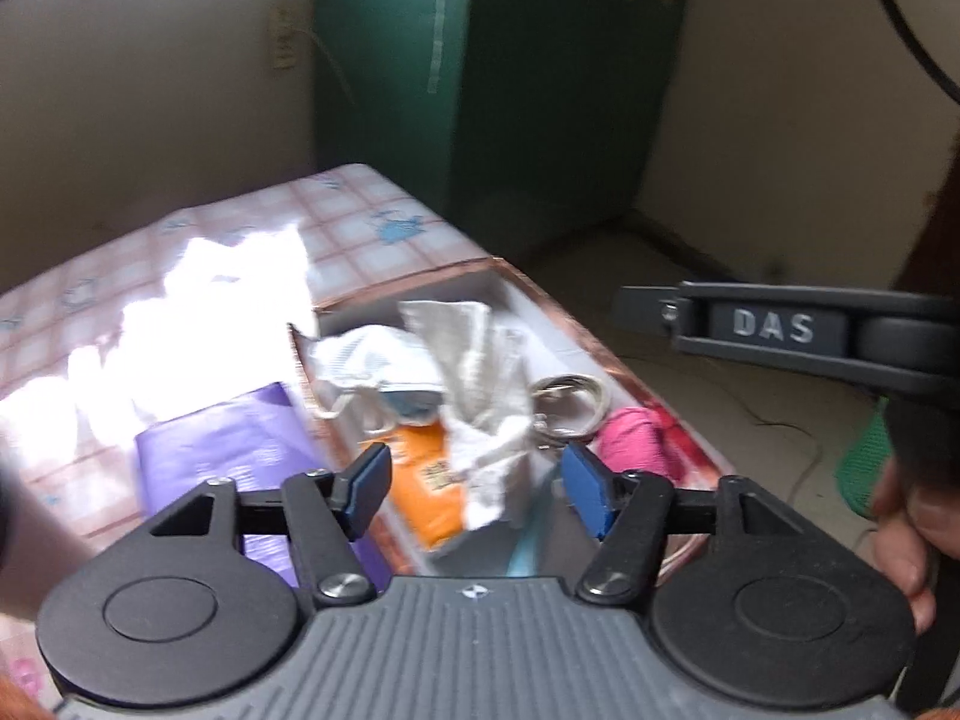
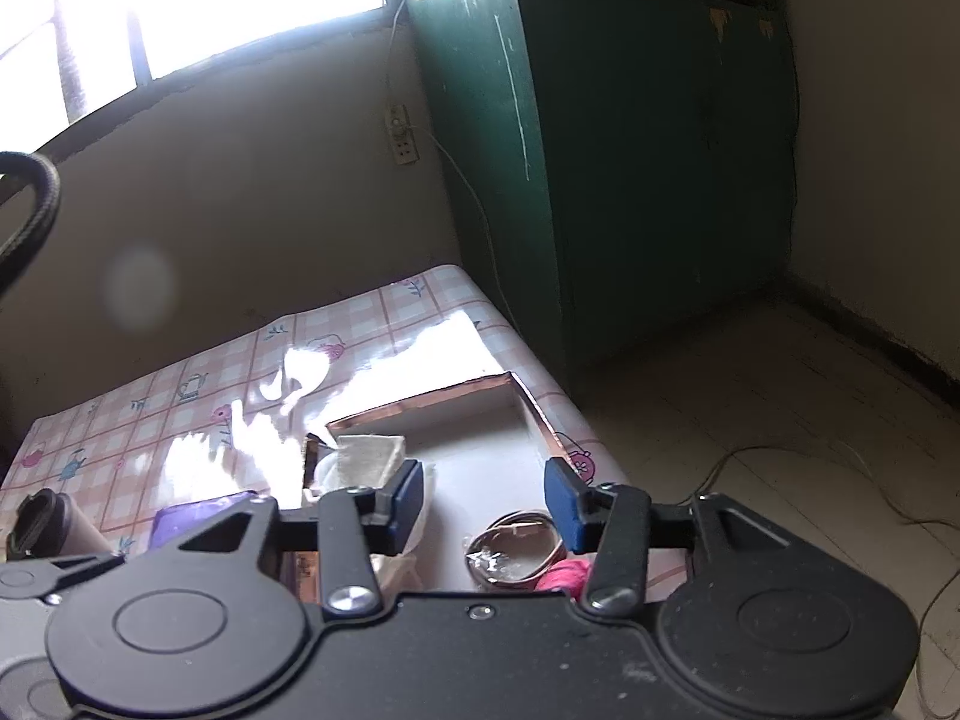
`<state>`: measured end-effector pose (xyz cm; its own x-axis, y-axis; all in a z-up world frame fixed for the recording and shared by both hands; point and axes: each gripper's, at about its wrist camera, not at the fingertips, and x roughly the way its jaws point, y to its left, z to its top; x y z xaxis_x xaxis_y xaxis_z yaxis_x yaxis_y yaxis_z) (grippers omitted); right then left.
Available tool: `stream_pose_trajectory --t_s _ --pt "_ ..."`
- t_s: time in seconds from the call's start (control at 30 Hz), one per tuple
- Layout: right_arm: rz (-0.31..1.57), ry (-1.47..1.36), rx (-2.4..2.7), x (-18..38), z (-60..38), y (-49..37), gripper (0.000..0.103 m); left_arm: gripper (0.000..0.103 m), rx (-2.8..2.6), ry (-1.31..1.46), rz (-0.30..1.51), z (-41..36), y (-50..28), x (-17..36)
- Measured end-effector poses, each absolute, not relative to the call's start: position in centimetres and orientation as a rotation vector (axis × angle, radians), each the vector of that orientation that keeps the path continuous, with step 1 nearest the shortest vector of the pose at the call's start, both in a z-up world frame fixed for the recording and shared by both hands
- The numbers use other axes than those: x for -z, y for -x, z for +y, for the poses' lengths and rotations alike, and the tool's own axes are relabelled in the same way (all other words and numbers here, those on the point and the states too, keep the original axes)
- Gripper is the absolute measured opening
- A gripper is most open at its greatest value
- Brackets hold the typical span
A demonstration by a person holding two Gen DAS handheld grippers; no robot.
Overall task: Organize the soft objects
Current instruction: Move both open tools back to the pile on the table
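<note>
Shallow copper-edged box (image 1: 510, 279): open-topped, on the pink checked tablecloth (image 1: 360, 228), at the table's near right corner beside the floor.
Contents: crumpled white cloth (image 1: 486, 396), standing loosely in the middle of the box; white face mask (image 1: 354, 360) to the cloth's left, against the box's left wall; orange packet (image 1: 429, 492) under the cloth's near end.
Just right of the box: ring of metal bangles (image 1: 570, 402); pink yarn ball (image 1: 636, 444) touching them.
Left of the box: purple packet (image 1: 240, 450), flat on the tablecloth.
Left gripper (image 1: 474, 495): above the box's near end, jaws parted, pads clear of the cloth, nothing gripped.
Right gripper (image 2: 483, 507): over the box's bare floor, jaws parted, empty.
</note>
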<state>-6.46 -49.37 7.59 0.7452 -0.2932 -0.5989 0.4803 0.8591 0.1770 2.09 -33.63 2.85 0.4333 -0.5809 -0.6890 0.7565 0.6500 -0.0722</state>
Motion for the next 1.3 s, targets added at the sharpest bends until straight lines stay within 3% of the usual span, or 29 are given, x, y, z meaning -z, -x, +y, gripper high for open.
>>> stream_pose_trajectory --t_s 0.23,0.4,0.63,1.3 --pt "0.593 -0.283 0.405 -8.5 -46.0 6.4 0.071 0.082 0.661 -0.255 0.734 -30.3 -1.9 -4.6" --pt "0.606 -0.259 0.389 -8.9 -44.1 6.2 0.076 0.084 0.582 -0.229 0.741 -27.9 -2.1 -5.0" --pt "0.627 -0.228 0.352 -8.9 -41.4 6.0 0.077 0.089 0.523 -0.199 0.733 -25.2 -1.7 -5.7" --pt "0.667 -0.176 0.167 -8.5 -32.4 3.7 0.078 0.091 0.321 -0.121 0.743 -16.2 -1.9 -5.8"
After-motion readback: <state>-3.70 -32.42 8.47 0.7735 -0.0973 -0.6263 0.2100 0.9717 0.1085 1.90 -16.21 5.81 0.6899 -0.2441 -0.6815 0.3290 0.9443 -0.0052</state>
